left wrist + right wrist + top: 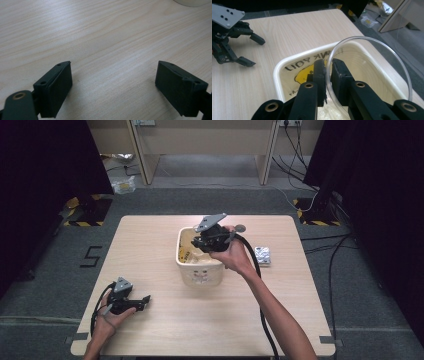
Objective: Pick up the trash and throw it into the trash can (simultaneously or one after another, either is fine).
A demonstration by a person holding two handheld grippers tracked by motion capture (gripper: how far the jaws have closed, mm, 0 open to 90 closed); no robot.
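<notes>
Over the cream tub [277,75], the right gripper [328,72] has its fingers clamped on a clear dish's [397,62] rim; the left gripper [113,82], fingers apart, rests on open counter [100,37].

Your table [165,320] is light wood with a pale grain. A cream tub [200,272] stands on it near the middle. A small shiny packet [262,255] lies flat on it, just right of the tub, near the right edge.
</notes>
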